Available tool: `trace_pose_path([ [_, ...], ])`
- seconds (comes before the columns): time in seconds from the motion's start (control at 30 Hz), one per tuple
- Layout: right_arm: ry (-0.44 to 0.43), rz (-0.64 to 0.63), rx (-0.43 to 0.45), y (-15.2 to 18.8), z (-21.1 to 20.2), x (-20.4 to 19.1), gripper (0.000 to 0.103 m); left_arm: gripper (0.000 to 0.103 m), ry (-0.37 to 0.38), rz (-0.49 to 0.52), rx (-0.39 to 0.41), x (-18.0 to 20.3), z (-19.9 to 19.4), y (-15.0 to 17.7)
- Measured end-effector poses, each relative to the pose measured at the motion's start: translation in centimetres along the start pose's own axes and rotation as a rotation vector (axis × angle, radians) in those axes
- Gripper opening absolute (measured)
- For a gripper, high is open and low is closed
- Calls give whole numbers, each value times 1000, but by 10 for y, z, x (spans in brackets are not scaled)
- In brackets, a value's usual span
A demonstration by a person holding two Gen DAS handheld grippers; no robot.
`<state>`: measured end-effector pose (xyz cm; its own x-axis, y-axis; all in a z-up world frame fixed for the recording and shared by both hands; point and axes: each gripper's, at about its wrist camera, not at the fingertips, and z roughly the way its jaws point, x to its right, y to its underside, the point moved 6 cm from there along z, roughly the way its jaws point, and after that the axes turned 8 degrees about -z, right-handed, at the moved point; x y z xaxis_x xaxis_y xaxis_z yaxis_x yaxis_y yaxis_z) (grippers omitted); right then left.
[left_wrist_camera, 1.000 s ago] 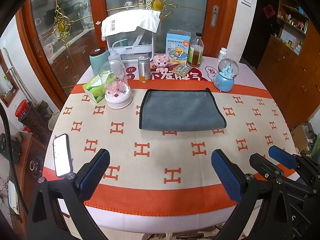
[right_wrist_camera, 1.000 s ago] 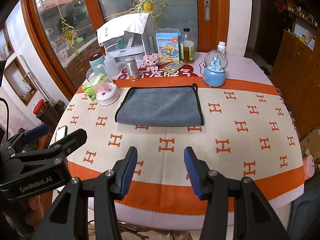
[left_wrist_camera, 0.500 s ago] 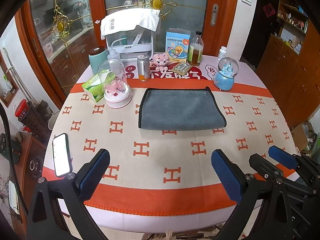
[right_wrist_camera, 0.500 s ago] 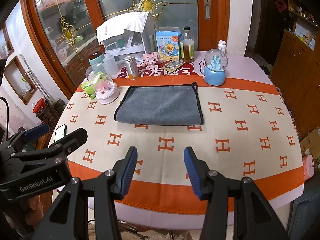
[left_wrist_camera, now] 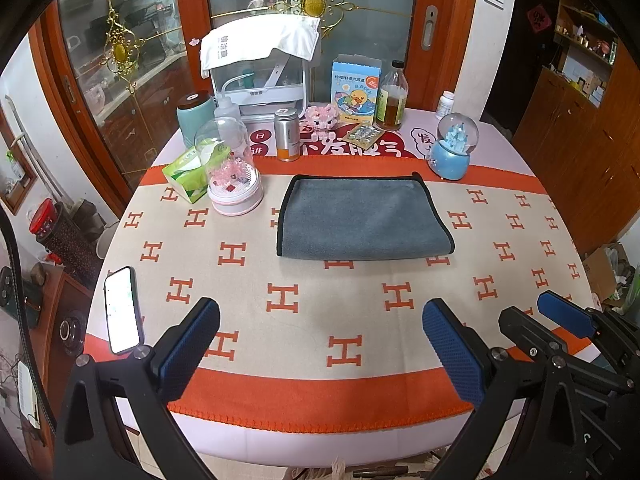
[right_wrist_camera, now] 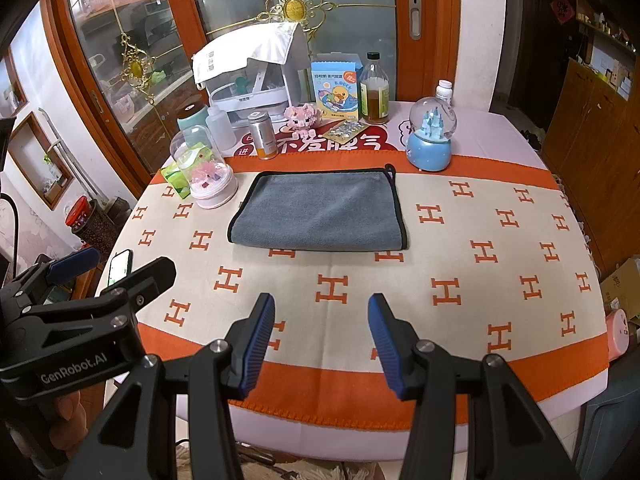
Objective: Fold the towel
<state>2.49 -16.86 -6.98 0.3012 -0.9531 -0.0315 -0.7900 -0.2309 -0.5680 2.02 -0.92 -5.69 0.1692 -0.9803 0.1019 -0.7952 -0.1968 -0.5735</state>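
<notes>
A grey towel (left_wrist_camera: 362,218) with black edging lies folded flat on the H-patterned tablecloth (left_wrist_camera: 280,300), toward the far middle of the table; it also shows in the right wrist view (right_wrist_camera: 320,210). My left gripper (left_wrist_camera: 320,344) is open and empty, held above the near table edge, well short of the towel. My right gripper (right_wrist_camera: 322,340) is open and empty, also over the near edge. The right gripper shows at the lower right of the left wrist view (left_wrist_camera: 560,320); the left gripper's body shows at the lower left of the right wrist view (right_wrist_camera: 80,308).
A phone (left_wrist_camera: 122,310) lies at the near left edge. A pink dome (left_wrist_camera: 232,172), green tissue pack (left_wrist_camera: 184,174), metal can (left_wrist_camera: 287,134), blue snow globe (left_wrist_camera: 452,146), bottle (left_wrist_camera: 392,96), carton (left_wrist_camera: 354,86) and white rack (left_wrist_camera: 260,64) crowd the far side.
Both grippers stay open and nearly still; the view has shifted only very slightly.
</notes>
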Motion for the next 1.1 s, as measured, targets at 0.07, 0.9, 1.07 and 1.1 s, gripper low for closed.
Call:
trace_pose_path([
  [0.07,-1,1,-1,0,0,0,49,101,0,1,0,-1,0,-1],
  [0.9,-7,3,-7,-1,1,-1,49,101,-1,2,-5,-1,3,3],
  [1.07,-7,4,-5,-1,1,0,49,101,-1,1,-6,-2,4,3],
  [1.1,-7,4,-5,-2,1,0,49,101,-1,2,-6,-2,4,3],
])
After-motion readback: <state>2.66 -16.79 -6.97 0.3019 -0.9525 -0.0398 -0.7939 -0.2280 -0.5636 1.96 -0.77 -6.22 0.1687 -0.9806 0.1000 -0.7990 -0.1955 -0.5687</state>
